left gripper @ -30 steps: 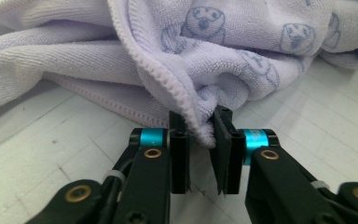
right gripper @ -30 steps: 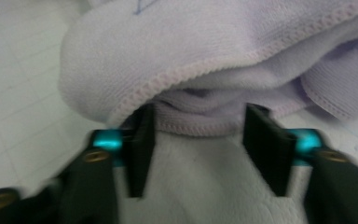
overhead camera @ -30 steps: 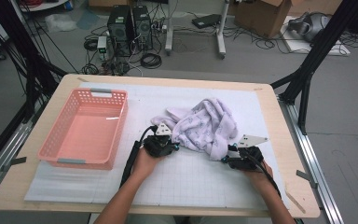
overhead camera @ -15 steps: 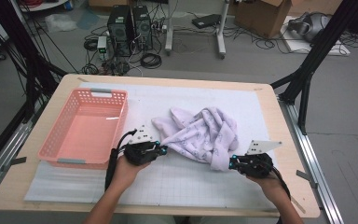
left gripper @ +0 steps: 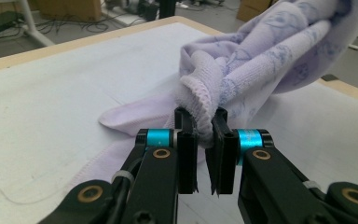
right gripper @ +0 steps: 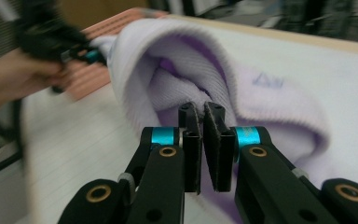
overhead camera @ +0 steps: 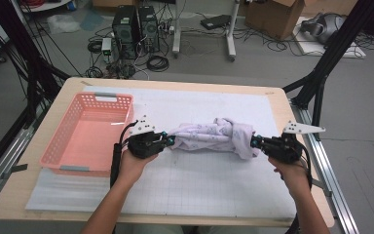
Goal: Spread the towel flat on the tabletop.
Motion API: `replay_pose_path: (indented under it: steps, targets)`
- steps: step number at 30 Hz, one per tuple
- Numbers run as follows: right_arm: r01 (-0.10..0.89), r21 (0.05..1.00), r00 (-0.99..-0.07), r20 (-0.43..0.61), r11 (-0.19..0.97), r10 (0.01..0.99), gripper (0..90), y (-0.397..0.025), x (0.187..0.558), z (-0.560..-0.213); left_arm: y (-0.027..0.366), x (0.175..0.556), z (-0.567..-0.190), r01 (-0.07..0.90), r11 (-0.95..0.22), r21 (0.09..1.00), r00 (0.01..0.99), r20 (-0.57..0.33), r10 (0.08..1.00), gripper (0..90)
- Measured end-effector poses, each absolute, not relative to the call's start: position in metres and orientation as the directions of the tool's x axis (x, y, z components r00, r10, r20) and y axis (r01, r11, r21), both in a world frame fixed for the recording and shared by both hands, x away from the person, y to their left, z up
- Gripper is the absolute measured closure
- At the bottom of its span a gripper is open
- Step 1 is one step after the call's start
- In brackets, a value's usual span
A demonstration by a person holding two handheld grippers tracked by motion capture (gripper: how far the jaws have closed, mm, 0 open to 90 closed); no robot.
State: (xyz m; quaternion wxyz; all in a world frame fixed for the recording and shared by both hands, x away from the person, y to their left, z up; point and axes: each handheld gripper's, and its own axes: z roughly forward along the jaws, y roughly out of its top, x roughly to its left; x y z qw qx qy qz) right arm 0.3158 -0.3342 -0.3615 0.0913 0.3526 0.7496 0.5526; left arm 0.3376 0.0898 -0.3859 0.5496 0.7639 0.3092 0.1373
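A wooden desk point(overhead camera: 39, 197) with rounded corners carries a white gridded mat point(overhead camera: 209, 180) over most of its top. Around it the room has a grey floor, with two black computer towers point(overhead camera: 136, 27), loose cables and a cardboard box point(overhead camera: 272, 17) beyond the far edge, and black frame legs at both sides.

On the left part of the mat sits a pink plastic basket point(overhead camera: 58, 141) with slotted walls; nothing lies in it.

Just right of the basket, a lilac towel point(overhead camera: 209, 136) with a faint printed pattern is stretched in a bunched roll between the two grippers, its middle sagging towards the mat. The left gripper point(overhead camera: 168, 140) is clenched on the towel's left end; in the left gripper view a rolled hem point(left gripper: 200, 105) sits pinched between the black jaws, and more cloth trails on the mat beneath. The right gripper point(overhead camera: 254, 143) is clamped on the towel's right end; in the right gripper view the jaws stand nearly together with a fold of terry cloth point(right gripper: 186, 88) between them. The person's hands hold both grippers from the near edge.
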Motion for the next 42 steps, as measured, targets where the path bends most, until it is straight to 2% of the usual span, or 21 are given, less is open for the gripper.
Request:
replay_pose_path:
  steps: [7, 16, 17, 19, 21, 24, 27, 30, 36, 39, 42]
  targets:
    - [0.437, 0.884, -0.617, 0.16, 0.167, 0.77, 85.9, -0.317, 0.37, -0.361, 0.081, 0.368, -0.39, 0.318, -0.22, 0.922, 0.706, -0.075, 0.705, 82.9]
    - [0.449, 0.872, -0.543, 0.092, 0.196, 0.835, 86.1, -0.301, 0.404, -0.373, 0.082, 0.395, -0.414, 0.375, -0.207, 0.904, 0.685, -0.12, 0.718, 81.7]
    - [0.446, 0.873, -0.537, 0.083, 0.198, 0.84, 86.1, -0.3, 0.406, -0.376, 0.081, 0.396, -0.416, 0.391, -0.197, 0.899, 0.68, -0.138, 0.72, 78.0]
    - [0.456, 0.867, -0.512, 0.071, 0.201, 0.856, 86.1, -0.299, 0.411, -0.381, 0.08, 0.398, -0.42, 0.419, -0.177, 0.89, 0.679, -0.178, 0.712, 60.7]
    - [0.484, 0.851, -0.475, 0.061, 0.202, 0.878, 86.1, -0.303, 0.415, -0.386, 0.078, 0.395, -0.421, 0.417, -0.181, 0.89, 0.684, -0.176, 0.708, 46.7]
    - [0.512, 0.836, -0.401, 0.031, 0.196, 0.915, 86.2, -0.31, 0.416, -0.39, 0.077, 0.386, -0.424, 0.394, -0.192, 0.899, 0.689, -0.151, 0.709, 36.1]
    - [0.546, 0.825, -0.332, 0.054, 0.145, 0.942, 86.1, -0.322, 0.415, -0.397, 0.075, 0.385, -0.428, 0.429, -0.234, 0.872, 0.707, -0.163, 0.688, 33.2]
    - [0.555, 0.821, -0.327, 0.073, 0.129, 0.942, 83.2, -0.324, 0.412, -0.403, 0.067, 0.384, -0.43, 0.418, -0.263, 0.87, 0.719, -0.139, 0.681, 32.9]
    - [0.546, 0.831, -0.35, 0.117, 0.101, 0.929, 63.0, -0.33, 0.399, -0.398, 0.052, 0.387, -0.445, 0.441, -0.38, 0.813, 0.734, -0.082, 0.674, 35.5]
    - [0.529, 0.842, -0.366, 0.119, 0.101, 0.923, 58.2, -0.337, 0.386, -0.391, 0.048, 0.386, -0.448, 0.444, -0.41, 0.797, 0.742, -0.07, 0.667, 44.8]
    - [0.509, 0.85, -0.382, 0.08, 0.137, 0.921, 58.8, -0.346, 0.372, -0.387, 0.045, 0.384, -0.449, 0.41, -0.459, 0.788, 0.769, -0.028, 0.639, 66.2]
